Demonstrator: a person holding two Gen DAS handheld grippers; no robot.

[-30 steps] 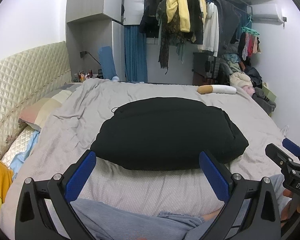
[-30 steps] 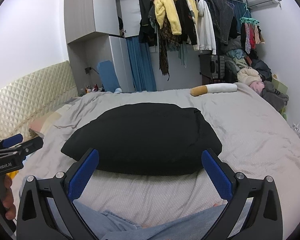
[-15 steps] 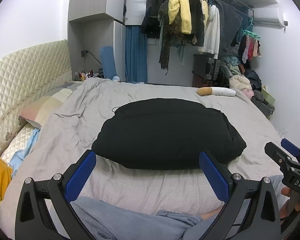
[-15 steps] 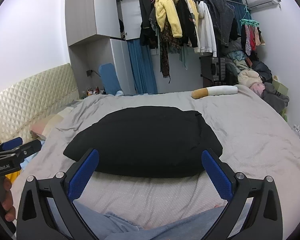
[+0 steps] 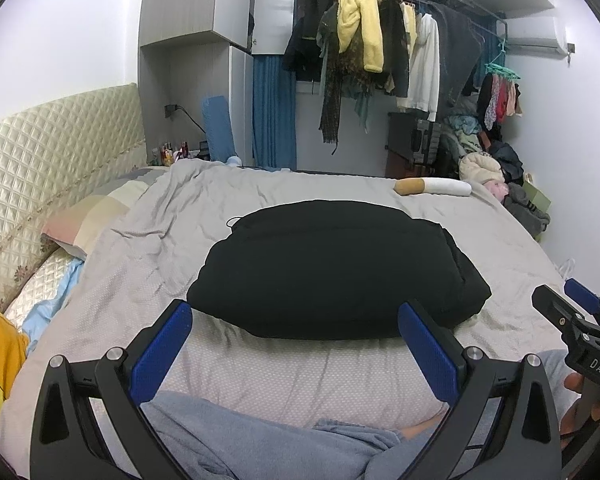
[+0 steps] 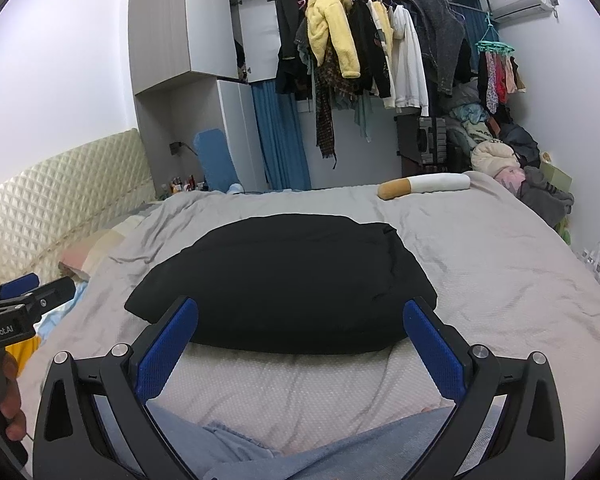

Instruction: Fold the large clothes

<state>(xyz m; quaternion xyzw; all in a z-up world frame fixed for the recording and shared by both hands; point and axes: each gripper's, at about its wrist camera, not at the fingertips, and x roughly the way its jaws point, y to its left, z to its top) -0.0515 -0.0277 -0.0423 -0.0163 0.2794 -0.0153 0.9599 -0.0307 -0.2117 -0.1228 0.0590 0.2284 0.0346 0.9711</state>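
Note:
A black garment (image 5: 336,268) lies folded into a thick rounded bundle in the middle of the grey bed (image 5: 148,264); it also shows in the right wrist view (image 6: 284,280). My left gripper (image 5: 296,332) is open and empty, held back from the bundle's near edge, above the bed's front. My right gripper (image 6: 300,328) is open and empty, likewise short of the bundle. Each gripper appears at the edge of the other's view: the right one (image 5: 580,328) and the left one (image 6: 16,312).
A cigarette-shaped cushion (image 6: 424,185) lies at the bed's far right. Pillows (image 5: 96,216) and a quilted headboard (image 5: 48,152) are at left. A rack of hanging clothes (image 6: 364,56) and a clothes pile (image 6: 512,168) stand behind. My jeans-clad legs (image 5: 260,448) are below.
Both grippers have tilted or lifted slightly, so the bundle sits a little lower in the views. The garment has not moved and both grippers stay open.

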